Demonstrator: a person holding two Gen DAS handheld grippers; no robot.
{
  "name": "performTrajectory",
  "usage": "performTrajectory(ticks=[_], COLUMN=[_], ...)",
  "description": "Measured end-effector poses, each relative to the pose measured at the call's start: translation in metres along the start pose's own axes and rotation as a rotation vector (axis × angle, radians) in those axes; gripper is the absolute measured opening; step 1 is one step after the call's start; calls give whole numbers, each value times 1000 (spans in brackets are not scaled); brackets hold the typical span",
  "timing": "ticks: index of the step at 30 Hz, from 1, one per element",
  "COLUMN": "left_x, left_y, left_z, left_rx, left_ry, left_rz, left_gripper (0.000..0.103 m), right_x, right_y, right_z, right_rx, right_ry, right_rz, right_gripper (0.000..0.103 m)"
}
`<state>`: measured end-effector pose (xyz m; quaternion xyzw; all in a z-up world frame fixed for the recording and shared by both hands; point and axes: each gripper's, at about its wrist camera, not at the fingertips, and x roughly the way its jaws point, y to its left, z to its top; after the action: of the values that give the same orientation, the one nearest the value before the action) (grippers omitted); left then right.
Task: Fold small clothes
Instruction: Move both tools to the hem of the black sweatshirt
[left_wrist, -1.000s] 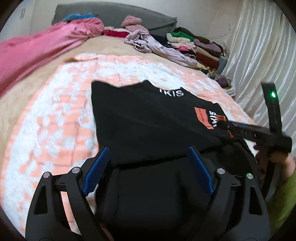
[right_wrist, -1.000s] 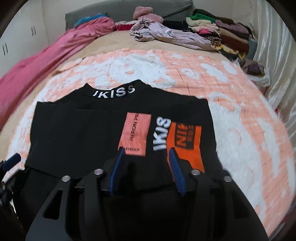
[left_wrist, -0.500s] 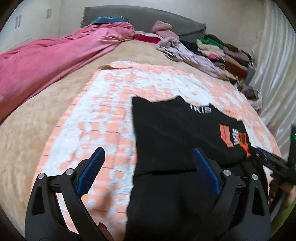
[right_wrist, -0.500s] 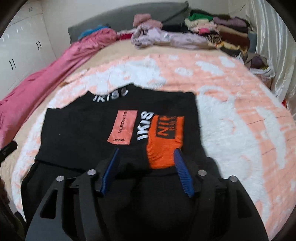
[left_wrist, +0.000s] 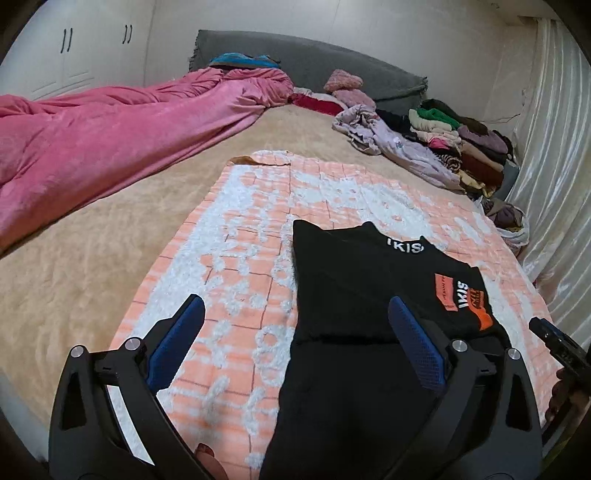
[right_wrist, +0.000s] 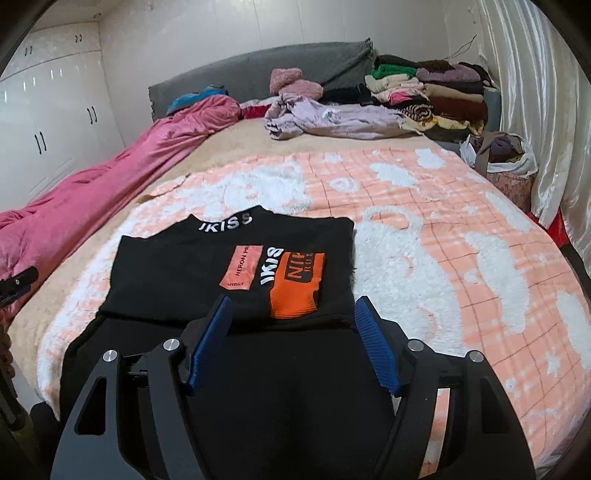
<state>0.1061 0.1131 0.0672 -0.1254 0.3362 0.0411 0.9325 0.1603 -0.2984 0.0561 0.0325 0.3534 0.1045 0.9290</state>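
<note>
Both grippers, left (left_wrist: 291, 339) and right (right_wrist: 295, 339), have just opened, released, and backed off the folded black shirt (right_wrist: 236, 273); next fold due.

"IKISS" on black top (right_wrist: 177, 273) collar, "HERON" patch

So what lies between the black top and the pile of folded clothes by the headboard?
In the right wrist view, only bare orange-and-white blanket and a crumpled lilac garment lie between the black top and the pile.
</note>
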Motion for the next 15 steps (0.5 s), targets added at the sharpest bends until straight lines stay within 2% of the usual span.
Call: performTrajectory(ticks=[3, 4, 5, 6, 15], left_x=[-11, -16, -19, -21, -38], left_y=[-3, -5, -6, -7, -13], left_z=[-6, -8, -10, -13, -33], left_rx=[-1, 1, 5, 9, 61], left_ry=[-19, -23, -27, -29, -18], left_rz=[-5, -9, -12, -11, 4], left_gripper=[93, 93, 93, 93, 93], right_x=[-13, -16, -22, -27, -59], right_y=[0, 0, 0, 0, -16], right_z=[-3, -3, -6, -8, -27], right_rx=[-14, -19, -20, -18, -26], right_ry=[-18, -23, -37, -56, -77], right_rz=[10, 10, 8, 7, 13], right_gripper=[68, 77, 91, 93, 93])
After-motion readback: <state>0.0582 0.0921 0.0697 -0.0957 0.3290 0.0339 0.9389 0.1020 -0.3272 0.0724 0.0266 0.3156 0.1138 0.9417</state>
